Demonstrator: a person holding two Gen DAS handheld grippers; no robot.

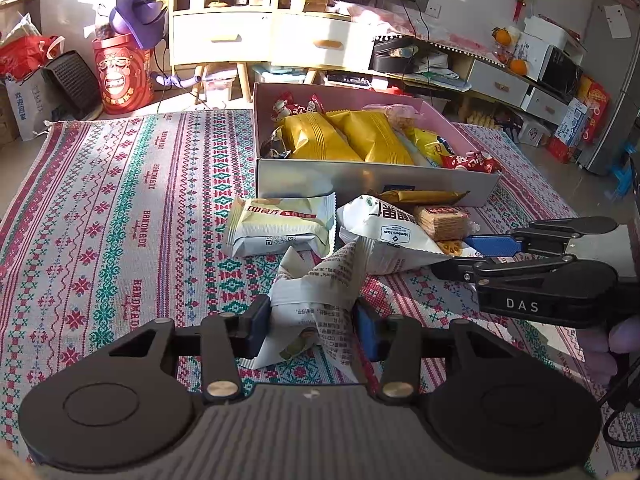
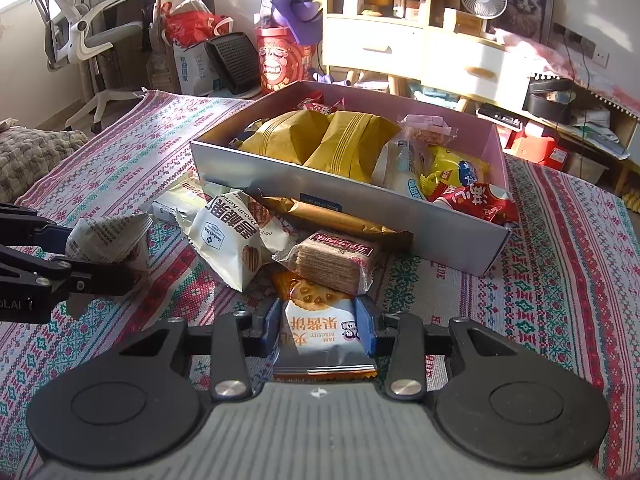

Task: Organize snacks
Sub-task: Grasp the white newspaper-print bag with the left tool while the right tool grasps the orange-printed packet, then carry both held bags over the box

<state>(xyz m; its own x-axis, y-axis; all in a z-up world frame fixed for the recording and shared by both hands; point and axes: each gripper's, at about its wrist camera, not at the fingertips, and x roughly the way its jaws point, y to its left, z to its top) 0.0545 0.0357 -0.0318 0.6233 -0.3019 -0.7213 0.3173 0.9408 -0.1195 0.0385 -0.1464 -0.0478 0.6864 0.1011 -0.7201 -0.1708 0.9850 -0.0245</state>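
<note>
The left gripper (image 1: 312,326) pinches a crumpled white snack packet (image 1: 316,300) by its loose wrapper, just above the patterned cloth (image 1: 120,220). To its right the right gripper (image 2: 322,330) has its pads pressed on a jam biscuit packet (image 2: 320,332) lying under the wafer pack (image 2: 332,262) before the snack box (image 2: 360,208). Lifting it could drag the wafers along, and the thin wrapper may slip.

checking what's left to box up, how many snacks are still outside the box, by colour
white packets: 3
gold bar: 1
clear wafer pack: 1
orange-and-white jam biscuit packet: 1
total: 6
</note>
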